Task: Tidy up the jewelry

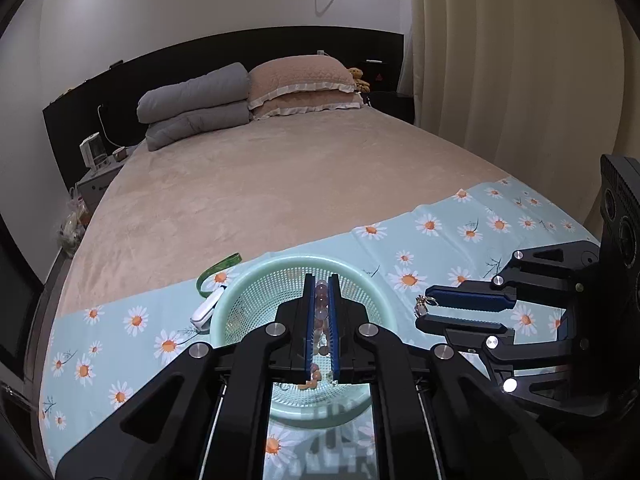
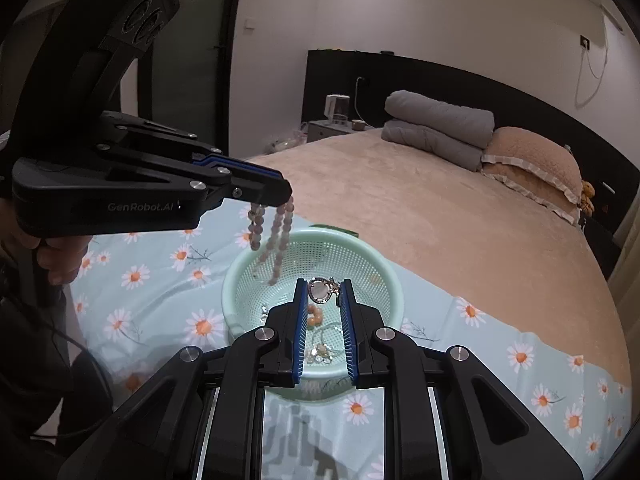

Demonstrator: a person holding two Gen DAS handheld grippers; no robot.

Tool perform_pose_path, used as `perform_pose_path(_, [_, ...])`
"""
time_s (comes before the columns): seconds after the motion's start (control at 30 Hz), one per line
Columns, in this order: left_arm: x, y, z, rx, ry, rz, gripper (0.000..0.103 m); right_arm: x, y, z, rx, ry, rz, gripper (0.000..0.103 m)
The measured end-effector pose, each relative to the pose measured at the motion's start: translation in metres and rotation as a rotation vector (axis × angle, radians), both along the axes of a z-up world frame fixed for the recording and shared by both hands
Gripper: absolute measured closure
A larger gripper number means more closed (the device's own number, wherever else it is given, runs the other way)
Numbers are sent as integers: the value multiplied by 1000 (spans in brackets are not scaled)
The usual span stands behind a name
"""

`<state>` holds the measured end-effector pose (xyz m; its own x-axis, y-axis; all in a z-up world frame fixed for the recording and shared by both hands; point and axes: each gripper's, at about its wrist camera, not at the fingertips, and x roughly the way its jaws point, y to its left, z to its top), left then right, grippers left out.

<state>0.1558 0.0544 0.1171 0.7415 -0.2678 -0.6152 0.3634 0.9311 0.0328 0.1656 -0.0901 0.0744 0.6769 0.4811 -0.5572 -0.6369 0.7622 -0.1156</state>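
A mint-green mesh basket [image 1: 256, 268] [image 2: 384, 264] sits on a daisy-print cloth. My left gripper [image 1: 322, 280] [image 2: 285, 197] is shut on a pink bead bracelet [image 1: 321, 300]. Its strands [image 2: 276, 240] dangle over the basket's left rim. My right gripper [image 2: 324, 285] [image 1: 423, 307] is shut on a small silver pendant [image 2: 320, 293] [image 1: 421, 309] and hovers above the basket. On the basket floor lie orange beads [image 2: 315, 315], a thin clear ring [image 2: 330, 330] and some small pieces [image 2: 320, 354].
A green bangle [image 1: 218, 269] and a white clip [image 1: 205, 311] lie on the daisy cloth [image 1: 132, 320] just left of the basket. Beyond is a beige bed [image 1: 280, 184] with a folded grey quilt [image 1: 196, 106] and pillows [image 1: 304, 84]. A hand [image 2: 60, 256] holds the left gripper.
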Motion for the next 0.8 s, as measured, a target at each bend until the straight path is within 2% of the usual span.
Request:
perform_pose_path(0.27, [20,19,-63,-21,131,-4,96,29,35,-35,-77,88,20,88])
perform_pose_path(0.47, [30,22,-85,-30,168,-13,96,45,42,-52,-112,120,-1,87])
perform_pose_path(0.53, [30,24,-90,-26,162,0,91,51,43,-56,-119,134,-14,86])
perform_pose_path(0.57, [28,25,-91,-24,155,9,76,53,42,-59,-119,136,-28,85])
perform_pose_path(0.6, [27,25,-93,-18,145,23,49,54,40,-60,-118,139,-44,71])
perform_pose_path(0.63, [24,27,-93,-7,128,48,34,57,38,-63,-120,143,-62,47])
perform_pose_path(0.67, [20,30,-93,-1,101,73,22,57,36,-64,-132,127,-89,41])
perform_pose_path(0.73, [12,34,-94,-15,82,95,9,54,34,-67,-142,106,-103,20])
perform_pose_path(0.8, [6,39,-94,-20,74,134,6,51,32,-68,-156,97,-106,18])
